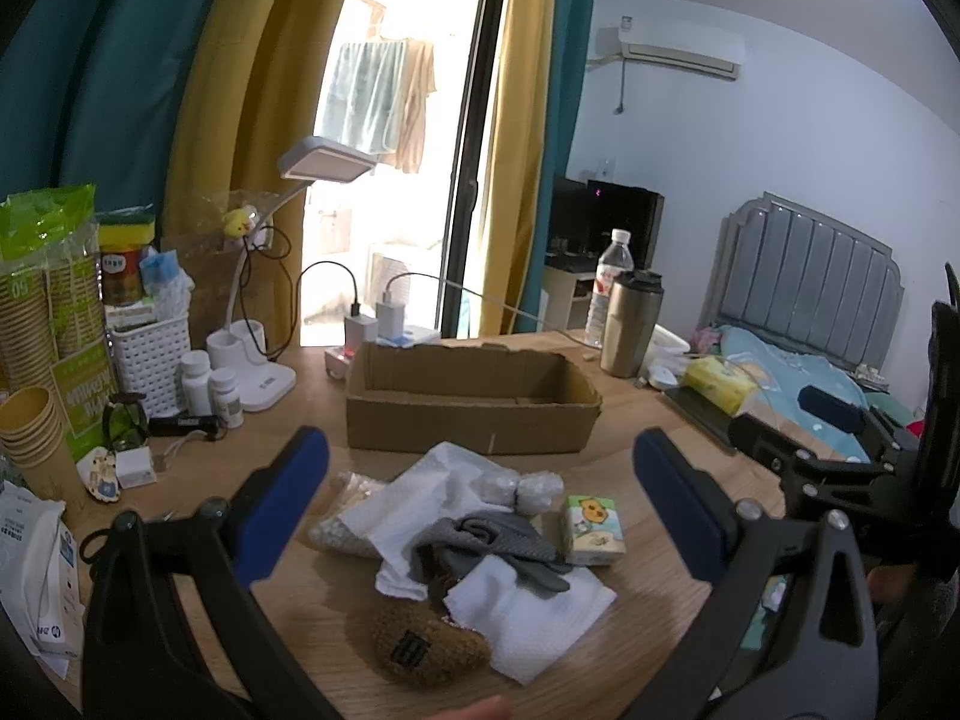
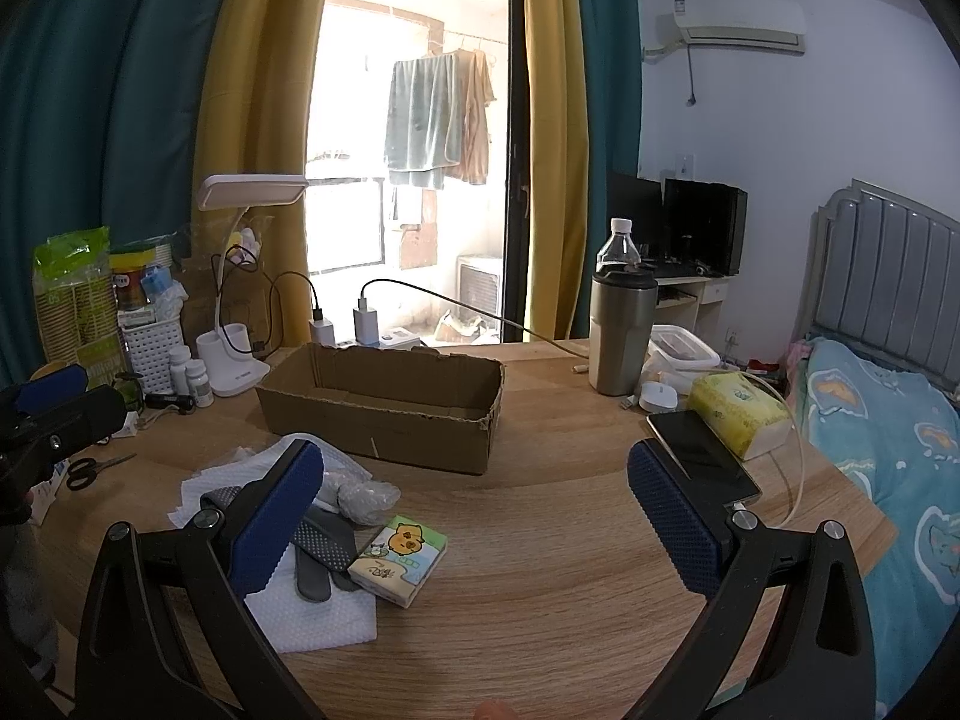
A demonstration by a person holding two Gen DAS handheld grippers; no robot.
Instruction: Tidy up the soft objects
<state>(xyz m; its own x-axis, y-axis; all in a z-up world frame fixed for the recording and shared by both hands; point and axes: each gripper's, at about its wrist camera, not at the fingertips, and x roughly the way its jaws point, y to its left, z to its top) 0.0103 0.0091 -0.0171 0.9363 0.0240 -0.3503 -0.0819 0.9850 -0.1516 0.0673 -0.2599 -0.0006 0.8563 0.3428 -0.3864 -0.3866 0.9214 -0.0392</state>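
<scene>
A pile of soft things lies on the wooden table in front of an open cardboard box (image 1: 474, 402): white paper towels (image 1: 528, 618), a grey glove (image 1: 498, 546), bubble wrap (image 1: 528, 489), a brown plush (image 1: 420, 648) and a small tissue pack (image 1: 594, 528). My left gripper (image 1: 480, 510) is open and empty, held above the pile. My right gripper (image 2: 474, 516) is open and empty, to the right of the pile; the tissue pack (image 2: 399, 558) lies between its fingers, the box (image 2: 384, 402) beyond.
Behind the box stand a desk lamp (image 1: 258, 372), chargers (image 1: 384, 330), pill bottles (image 1: 210, 390), a white basket (image 1: 150, 354) and paper cups (image 1: 30, 426). To the right are a steel tumbler (image 2: 621, 330), a water bottle (image 2: 618, 246), a phone (image 2: 702, 456), a yellow tissue pack (image 2: 741, 414) and a bed (image 2: 888, 420). Scissors (image 2: 90, 468) lie at left.
</scene>
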